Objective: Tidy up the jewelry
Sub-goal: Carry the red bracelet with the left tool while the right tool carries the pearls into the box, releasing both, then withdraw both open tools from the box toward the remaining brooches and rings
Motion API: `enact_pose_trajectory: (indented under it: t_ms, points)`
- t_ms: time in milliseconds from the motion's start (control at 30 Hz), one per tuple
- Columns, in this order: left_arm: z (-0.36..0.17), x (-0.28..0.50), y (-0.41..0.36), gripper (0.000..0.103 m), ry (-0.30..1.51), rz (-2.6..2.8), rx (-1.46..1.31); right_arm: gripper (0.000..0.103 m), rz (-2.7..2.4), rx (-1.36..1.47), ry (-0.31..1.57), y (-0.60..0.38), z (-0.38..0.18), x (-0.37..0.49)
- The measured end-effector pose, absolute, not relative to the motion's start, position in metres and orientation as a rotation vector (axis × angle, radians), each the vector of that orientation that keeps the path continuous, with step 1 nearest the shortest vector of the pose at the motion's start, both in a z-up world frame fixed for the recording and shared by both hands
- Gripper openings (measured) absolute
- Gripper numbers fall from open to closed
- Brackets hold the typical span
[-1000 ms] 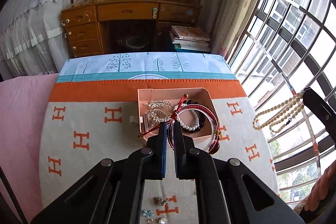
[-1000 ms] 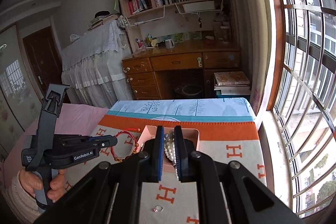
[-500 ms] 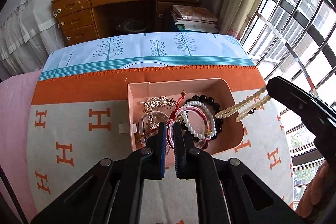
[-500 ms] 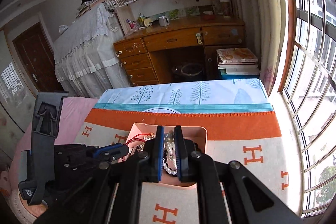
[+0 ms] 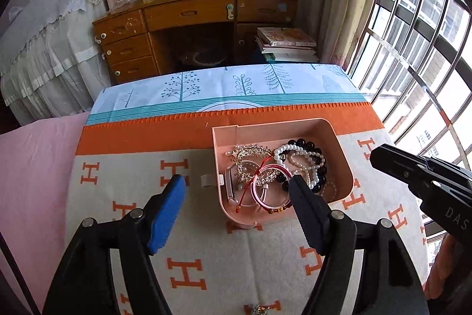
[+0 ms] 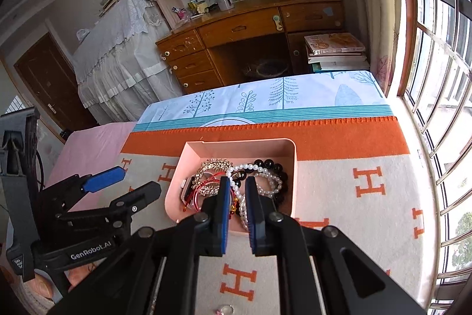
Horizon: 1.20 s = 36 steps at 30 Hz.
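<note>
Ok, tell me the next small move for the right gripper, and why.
Probably open the right gripper a little to let go of the cream bead strand. Its jaws are nearly shut with the strand running between them, and the strand already lies inside the pink tray on the other bracelets. The left gripper is opening with nothing between its jaws, and the red bangle lies in the tray.

The left gripper (image 5: 237,189) points steeply down, its jaws opening wide with nothing pinched between the pads. The right gripper (image 6: 236,191) also tilts down, jaws nearly closed with a narrow gap; whether they pinch anything cannot be told. A hand (image 6: 38,282) grips the left gripper's handle low at the right view's left edge.
</note>
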State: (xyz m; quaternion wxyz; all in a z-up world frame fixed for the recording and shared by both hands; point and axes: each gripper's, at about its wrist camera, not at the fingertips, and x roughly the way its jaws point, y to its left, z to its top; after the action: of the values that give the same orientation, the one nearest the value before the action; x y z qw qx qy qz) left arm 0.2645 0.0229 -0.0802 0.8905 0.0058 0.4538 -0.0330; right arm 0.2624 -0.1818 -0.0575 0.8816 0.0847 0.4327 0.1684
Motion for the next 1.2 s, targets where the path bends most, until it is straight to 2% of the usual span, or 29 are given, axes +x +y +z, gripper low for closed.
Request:
enact_pose_trajectory:
  t_ms: [200, 433, 500, 567, 633, 767, 967, 1200]
  points:
    - [-0.054, 0.235, 0.024, 0.077, 0.883, -0.061, 0.036, 0.01, 0.378, 0.15, 0.866, -0.177, -0.039, 0.227]
    - [-0.03, 0.2, 0.021, 0.079, 0.831, -0.071, 0.076, 0.011, 0.409, 0.124, 0.831, -0.172, -0.019, 0.191]
    - [-0.026, 0.189, 0.019, 0.079, 0.821, -0.074, 0.087, 0.014, 0.42, 0.11, 0.823, -0.169, -0.015, 0.18]
    - [-0.022, 0.177, 0.019, 0.079, 0.809, -0.076, 0.097, 0.026, 0.43, 0.103, 0.813, -0.167, -0.012, 0.17]
    - [-0.018, 0.165, 0.02, 0.083, 0.793, -0.076, 0.102, 0.033, 0.436, 0.096, 0.796, -0.166, -0.01, 0.16]
    - [-0.011, 0.14, 0.027, 0.089, 0.754, -0.076, 0.096, 0.033, 0.463, 0.079, 0.791, -0.161, -0.015, 0.144]
    - [-0.026, 0.113, 0.04, 0.096, 0.737, -0.081, 0.085, 0.033, 0.503, 0.082, 0.822, -0.155, -0.039, 0.129]
    - [-0.08, 0.102, 0.049, 0.097, 0.798, -0.067, 0.079, 0.033, 0.528, 0.106, 0.871, -0.149, -0.082, 0.121]
